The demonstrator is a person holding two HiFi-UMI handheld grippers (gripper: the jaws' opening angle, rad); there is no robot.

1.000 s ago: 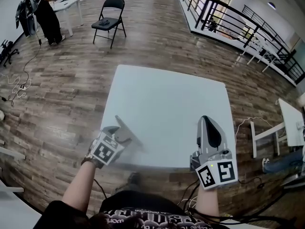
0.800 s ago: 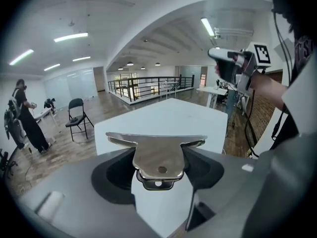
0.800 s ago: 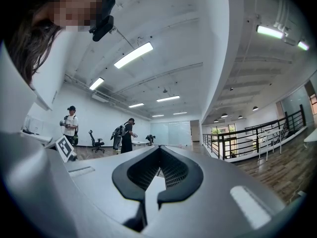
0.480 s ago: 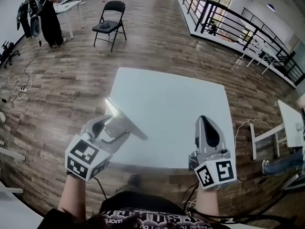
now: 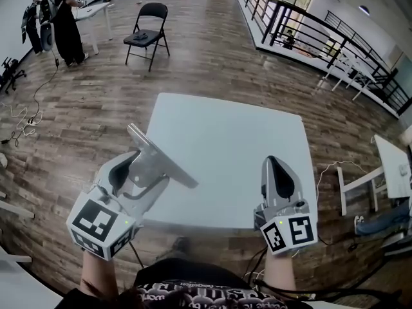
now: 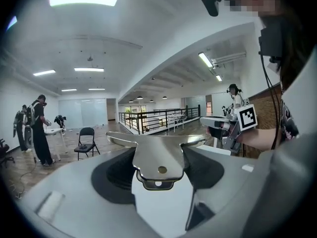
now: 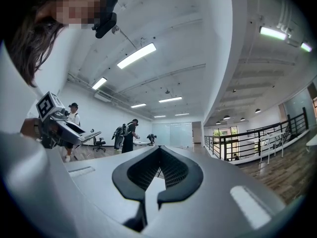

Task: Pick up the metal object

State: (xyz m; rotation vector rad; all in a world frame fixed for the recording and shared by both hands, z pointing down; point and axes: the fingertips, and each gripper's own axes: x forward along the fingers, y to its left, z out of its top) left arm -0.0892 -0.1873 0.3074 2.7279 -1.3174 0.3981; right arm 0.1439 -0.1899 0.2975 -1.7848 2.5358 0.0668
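Head view: big open room, brown plank floor [image 5: 96, 102], black railing [image 5: 309, 28] along the far right. A person [image 5: 64, 18] stands by a far table; a black folding chair [image 5: 147, 34] is nearby. White square table [image 5: 238, 147], bare top. Right gripper [image 5: 275, 167] rests at its near edge, jaws together, nothing in them. Left gripper [image 5: 145, 172] is clamped on the metal object [image 5: 164, 163]: flat, shiny, T-shaped, with a small hole in its tab, held tilted above the table's left edge.
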